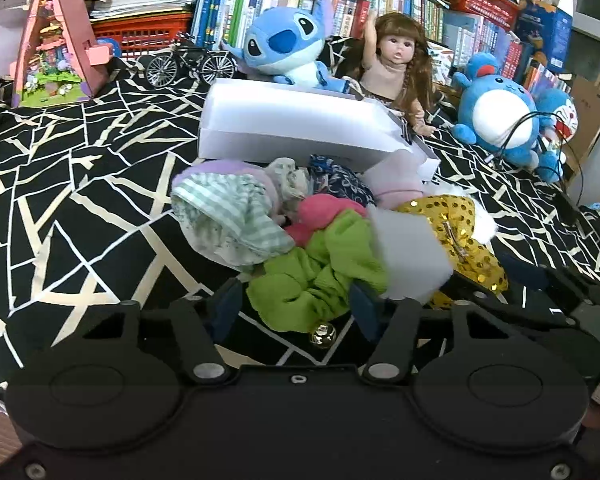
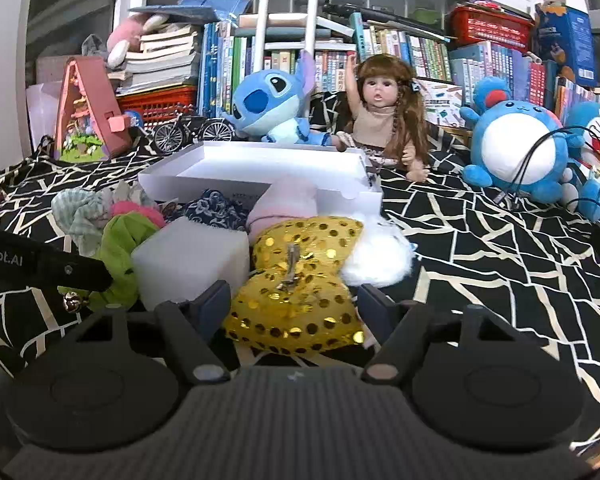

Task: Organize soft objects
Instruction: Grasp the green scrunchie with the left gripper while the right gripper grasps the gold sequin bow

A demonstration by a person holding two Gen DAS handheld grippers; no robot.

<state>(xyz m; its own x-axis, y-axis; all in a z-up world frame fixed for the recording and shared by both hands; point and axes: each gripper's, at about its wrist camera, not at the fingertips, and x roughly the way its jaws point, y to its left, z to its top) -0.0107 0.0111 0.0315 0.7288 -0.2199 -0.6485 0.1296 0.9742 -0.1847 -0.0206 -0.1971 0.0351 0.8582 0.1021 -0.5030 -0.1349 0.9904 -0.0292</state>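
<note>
A pile of soft things lies in front of a white open box [image 1: 284,120] on the patterned cloth. My left gripper [image 1: 294,304] is open, its fingers on either side of a green scrunchie [image 1: 320,276] with a gold bell. A white foam block [image 1: 410,256] sits by its right finger. My right gripper [image 2: 294,304] is open around a gold sequin bow [image 2: 300,280]. The foam block [image 2: 188,260], the green scrunchie [image 2: 120,252], a white fluffy piece [image 2: 380,252], a pink piece [image 2: 284,204] and a striped green cloth [image 1: 228,216] lie around.
A Stitch plush [image 1: 284,44], a doll [image 1: 396,68] and a blue round plush [image 1: 496,112] sit behind the box. A toy bicycle [image 1: 188,64] and a pink playhouse [image 1: 56,44] stand at the back left. Bookshelves line the back. Cables [image 2: 540,168] trail at the right.
</note>
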